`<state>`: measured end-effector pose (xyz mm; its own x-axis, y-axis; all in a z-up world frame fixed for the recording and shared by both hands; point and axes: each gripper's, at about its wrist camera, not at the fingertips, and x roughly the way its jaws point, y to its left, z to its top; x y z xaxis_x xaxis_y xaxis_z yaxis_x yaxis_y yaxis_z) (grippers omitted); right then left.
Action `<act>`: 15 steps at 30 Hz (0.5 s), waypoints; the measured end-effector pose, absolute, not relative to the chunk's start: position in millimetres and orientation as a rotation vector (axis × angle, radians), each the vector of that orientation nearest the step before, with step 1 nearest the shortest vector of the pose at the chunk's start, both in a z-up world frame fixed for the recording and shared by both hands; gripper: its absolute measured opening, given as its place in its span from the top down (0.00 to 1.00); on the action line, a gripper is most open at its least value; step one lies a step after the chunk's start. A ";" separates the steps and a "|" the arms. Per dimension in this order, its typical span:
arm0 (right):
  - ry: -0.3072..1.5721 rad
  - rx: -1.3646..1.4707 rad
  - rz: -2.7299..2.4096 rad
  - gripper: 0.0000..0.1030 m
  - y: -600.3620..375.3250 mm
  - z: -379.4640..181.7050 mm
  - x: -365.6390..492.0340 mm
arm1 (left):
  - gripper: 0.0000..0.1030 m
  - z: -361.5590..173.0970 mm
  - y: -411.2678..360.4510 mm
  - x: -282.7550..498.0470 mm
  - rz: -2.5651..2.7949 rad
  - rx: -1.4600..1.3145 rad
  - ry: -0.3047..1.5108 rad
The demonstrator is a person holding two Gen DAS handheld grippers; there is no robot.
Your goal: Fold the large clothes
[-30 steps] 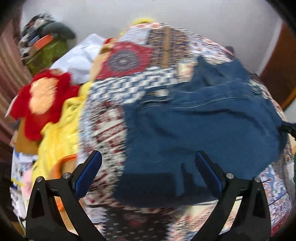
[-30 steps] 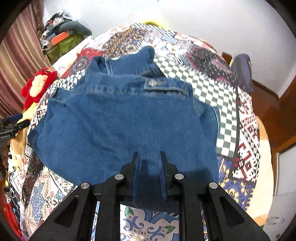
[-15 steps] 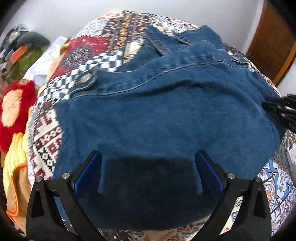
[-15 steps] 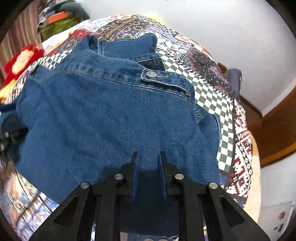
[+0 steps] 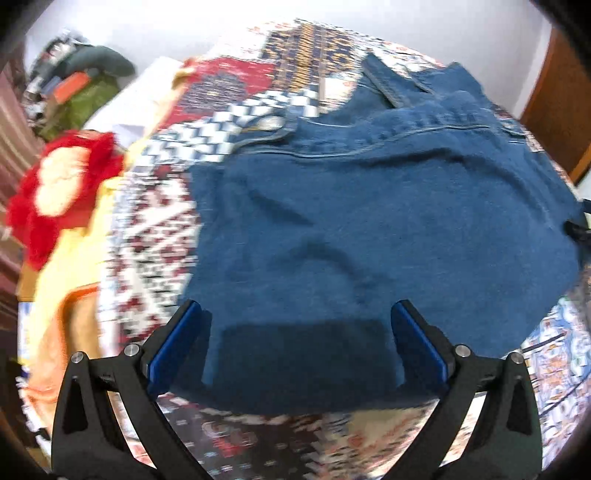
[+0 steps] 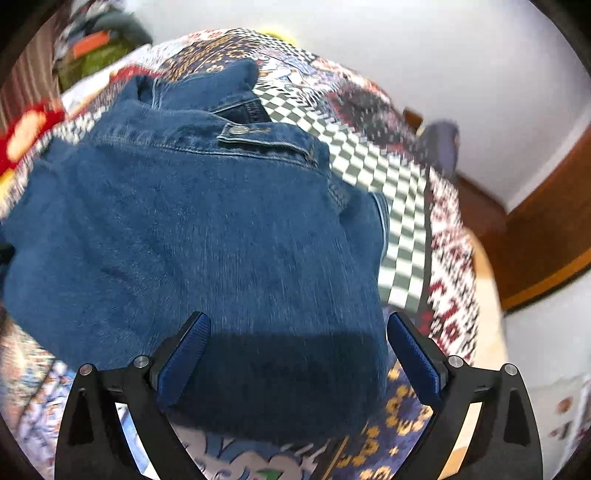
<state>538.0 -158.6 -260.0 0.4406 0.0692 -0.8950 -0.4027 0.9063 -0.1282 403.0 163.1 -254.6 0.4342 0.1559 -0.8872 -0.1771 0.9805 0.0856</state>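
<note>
- The left gripper (image 5: 299,339) hangs over the near hem of the denim jacket (image 5: 369,229), its blue pads (image 5: 173,343) spread wide and pressing on nothing; the dark hem lies under the gap between them.
- The right gripper (image 6: 295,347) stands the same way, pointing steeply down. Its jaws have just been opening, and the near edge of the denim jacket (image 6: 207,236) lies below them with the blue pads (image 6: 184,354) clear of the cloth on both sides.
- The jacket is spread, folded over on itself, on a patchwork bedspread (image 5: 147,240), which shows around it on every side in both views.
- In the right wrist view a buttoned tab (image 6: 258,138) sits along a stitched seam on the jacket's far part, and the collar (image 6: 207,88) lies beyond it, towards the wall.
- To the right of the jacket in that view the patchwork bedspread (image 6: 399,192) carries a green and white checked panel.
- Left of the bed in the left wrist view, yellow cloth (image 5: 62,266) lies beside a red and cream plush thing (image 5: 62,184); blur hides its shape.
- Farther left and back, a pile of clutter (image 5: 81,88) stands against the white wall (image 5: 369,22), with a green bag and an orange item among it.
- A brown wooden door (image 5: 554,110) shows at the far right edge.
</note>
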 end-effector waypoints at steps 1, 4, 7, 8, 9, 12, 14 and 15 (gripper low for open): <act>1.095 -0.314 0.304 0.07 -163.7 -257.1 538.4 | 0.00 -252.6 166.7 398.7 0.240 0.003 1.100; 1.094 -0.301 0.273 0.07 -170.2 -248.3 535.1 | 0.00 -246.9 178.5 384.7 0.270 -0.022 1.087; 1.061 -0.316 0.276 0.07 -167.7 -236.0 525.6 | 0.00 -240.7 192.7 367.7 0.300 -0.076 1.071; 1.054 -0.317 0.285 0.07 -165.4 -231.6 522.8 | 0.00 -238.0 197.3 360.8 0.313 -0.093 1.064; 1.045 -0.319 0.294 0.07 -162.6 -226.6 519.9 | 0.00 -236.0 200.9 356.6 0.316 -0.107 1.061; 1.007 -0.319 0.327 0.07 -148.6 -211.5 511.7 | 0.00 -230.6 207.2 347.1 0.310 -0.156 1.054; 0.985 -0.317 0.349 0.07 -138.1 -203.7 508.6 | 0.00 -229.8 210.1 340.2 0.299 -0.214 1.050; 0.973 -0.317 0.363 0.07 -131.3 -199.6 506.0 | 0.00 -231.2 211.0 339.2 0.302 -0.246 1.052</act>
